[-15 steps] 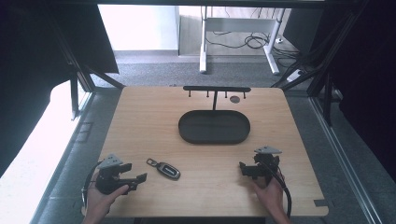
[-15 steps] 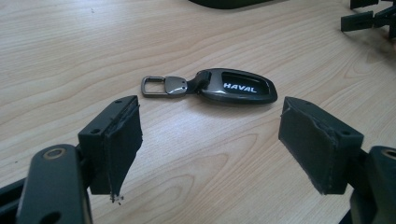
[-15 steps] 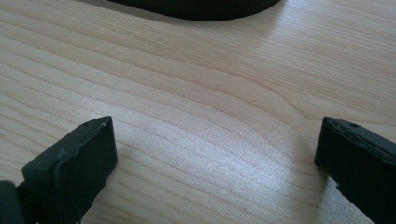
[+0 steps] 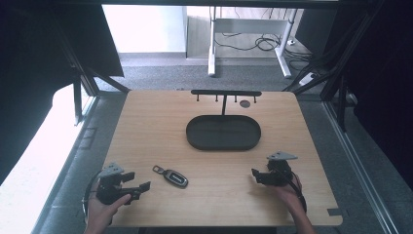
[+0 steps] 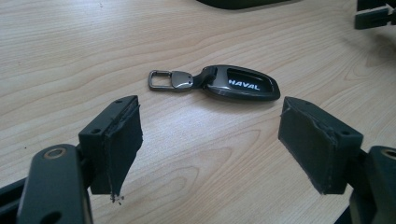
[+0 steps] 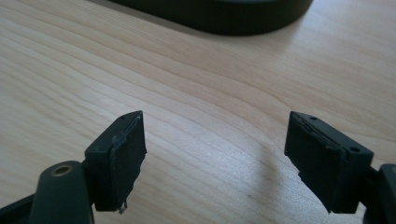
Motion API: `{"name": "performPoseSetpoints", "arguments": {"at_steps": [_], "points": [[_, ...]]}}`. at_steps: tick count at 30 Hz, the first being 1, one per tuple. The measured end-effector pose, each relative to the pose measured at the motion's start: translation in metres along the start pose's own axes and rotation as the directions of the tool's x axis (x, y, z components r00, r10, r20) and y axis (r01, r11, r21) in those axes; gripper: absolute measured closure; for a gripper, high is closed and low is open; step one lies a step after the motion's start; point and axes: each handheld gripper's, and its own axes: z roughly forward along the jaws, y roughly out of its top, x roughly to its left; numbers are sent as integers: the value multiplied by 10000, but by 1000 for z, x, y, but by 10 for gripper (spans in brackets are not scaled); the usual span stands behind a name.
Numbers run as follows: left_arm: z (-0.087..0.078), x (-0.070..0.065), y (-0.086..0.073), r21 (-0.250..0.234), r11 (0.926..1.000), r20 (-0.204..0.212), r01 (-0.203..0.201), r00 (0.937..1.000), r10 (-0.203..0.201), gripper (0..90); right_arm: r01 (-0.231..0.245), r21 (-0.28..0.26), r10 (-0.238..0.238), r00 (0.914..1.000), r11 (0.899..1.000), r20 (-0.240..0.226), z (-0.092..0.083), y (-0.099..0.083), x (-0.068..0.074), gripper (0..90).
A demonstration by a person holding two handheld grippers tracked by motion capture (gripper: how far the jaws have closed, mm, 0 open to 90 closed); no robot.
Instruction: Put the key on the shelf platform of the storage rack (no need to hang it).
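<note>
Item: key fob (image 4: 171,176), dark, with a metal ring clip at one end, lying flat on the table (image 4: 146,126) near our edge, left of centre. We judge it the thing in hand, since our left gripper (image 4: 127,186) points straight at it from just beside. In the left gripper view the fob (image 5: 233,84) lies ahead of the jaws, which stand wide apart with only bare wood between them; nothing is gripped.

Right gripper (image 4: 260,176): low over the table at the right, well apart from the fob, jaws likewise apart and empty, aimed at bare wood.

Surroundings: oval black tray (image 4: 223,132) at mid-table; behind it a black rack (image 4: 226,92) with small hooks, a likely place for the clip. A small dark disc (image 4: 245,103) lies by the rack.

Obstructions: none between left gripper and fob. The fob lies flat, so we expect a low pinch.
</note>
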Motion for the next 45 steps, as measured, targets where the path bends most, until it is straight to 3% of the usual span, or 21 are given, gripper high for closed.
{"name": "performPoseSetpoints", "arguments": {"at_steps": [6, 10, 14, 17, 25, 34, 45], "points": [[0, 6, -1, 19, 9999, -116, 104, 9999, -104, 218, 134, -398, -143, 9996, 9991, -224, -12, 5, 0, 248], [0, 9, -3, 32, 9998, -186, 181, 9997, -180, 219, 373, -389, -390, 9983, 9985, -441, -14, 10, 3, 266], [-2, 9, -3, -34, 9998, -204, 193, 9996, -194, 219, 599, -368, -620, 9964, 9975, -570, -18, 15, 11, 281], [-5, 8, -2, -82, 9998, -203, 199, 9996, -201, 218, 853, -642, -887, 9947, 9943, -514, -24, 19, 17, 323], [1, 7, 0, 21, 9998, -97, 197, 9998, -197, 219, 1069, -668, -1124, 9900, 9920, -853, -34, 31, 19, 353], [-4, 7, 1, -129, 9998, -93, 151, 9998, -152, 218, 2056, 8, -2036, 9696, 9786, -1358, -32, 52, 39, 357], [-4, 6, 1, -141, 9998, -83, 156, 9998, -157, 219, 2649, 314, -2540, 9472, 9638, -1957, -30, 79, 60, 370]]}}
